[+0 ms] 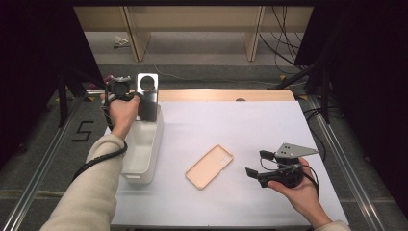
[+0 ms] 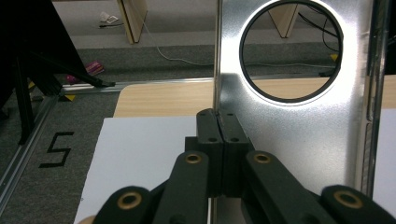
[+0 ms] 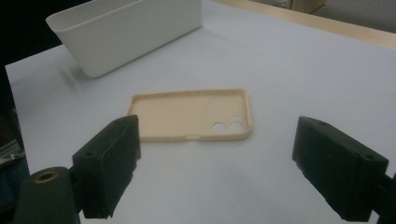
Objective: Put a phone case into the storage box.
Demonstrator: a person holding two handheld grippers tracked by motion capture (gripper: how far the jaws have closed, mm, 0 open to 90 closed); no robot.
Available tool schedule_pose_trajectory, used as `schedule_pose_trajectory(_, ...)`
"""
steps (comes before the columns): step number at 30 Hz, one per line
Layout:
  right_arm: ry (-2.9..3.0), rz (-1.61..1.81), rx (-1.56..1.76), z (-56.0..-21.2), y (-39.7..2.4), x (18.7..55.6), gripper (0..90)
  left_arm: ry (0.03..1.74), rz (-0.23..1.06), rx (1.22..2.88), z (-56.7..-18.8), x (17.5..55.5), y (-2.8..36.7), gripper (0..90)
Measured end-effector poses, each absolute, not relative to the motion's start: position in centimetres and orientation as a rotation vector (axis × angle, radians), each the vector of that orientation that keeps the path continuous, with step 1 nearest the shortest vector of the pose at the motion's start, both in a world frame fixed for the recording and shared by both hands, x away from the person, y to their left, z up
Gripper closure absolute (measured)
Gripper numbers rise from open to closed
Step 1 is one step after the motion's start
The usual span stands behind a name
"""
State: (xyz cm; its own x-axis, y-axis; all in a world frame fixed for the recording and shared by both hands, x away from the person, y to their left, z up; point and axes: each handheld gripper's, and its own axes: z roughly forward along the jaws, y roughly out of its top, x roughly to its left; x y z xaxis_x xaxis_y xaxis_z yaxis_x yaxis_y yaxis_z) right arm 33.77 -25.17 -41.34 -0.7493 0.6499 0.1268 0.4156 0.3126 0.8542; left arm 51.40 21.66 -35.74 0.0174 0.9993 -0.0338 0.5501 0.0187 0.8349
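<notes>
Metal plate: a shiny steel plate with a round hole stands upright over the far end of the white bin, at the counter's left edge.
Plate and left jaws: in the left gripper view the plate rises straight up from between the two black jaws, its thin edge caught in the seam where they meet.
Left gripper: the left gripper has its jaws pressed together on the plate's lower edge, pinching it; the hand holds it above the bin.
Plate and bin: whether the plate's bottom touches the bin's rim is hard to tell from the high view.
Phone case: a beige phone case lies flat, open side up, on the white counter, between the bin and the right gripper.
Right gripper: the right gripper rests low near the counter's right front, jaws spread wide and holding nothing.
Case and right jaws: in the right gripper view the case lies just beyond the gap of the spread jaws, apart from both, with the bin farther behind.
</notes>
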Motion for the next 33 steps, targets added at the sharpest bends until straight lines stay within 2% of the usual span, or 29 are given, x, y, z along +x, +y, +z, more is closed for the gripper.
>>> schedule_pose_trajectory(33, 2.340, 1.408, 0.968, -41.30, -25.18, 33.72, 16.0, 1.610, 0.863, 1.582, -36.66, 52.04, 21.85, 89.0)
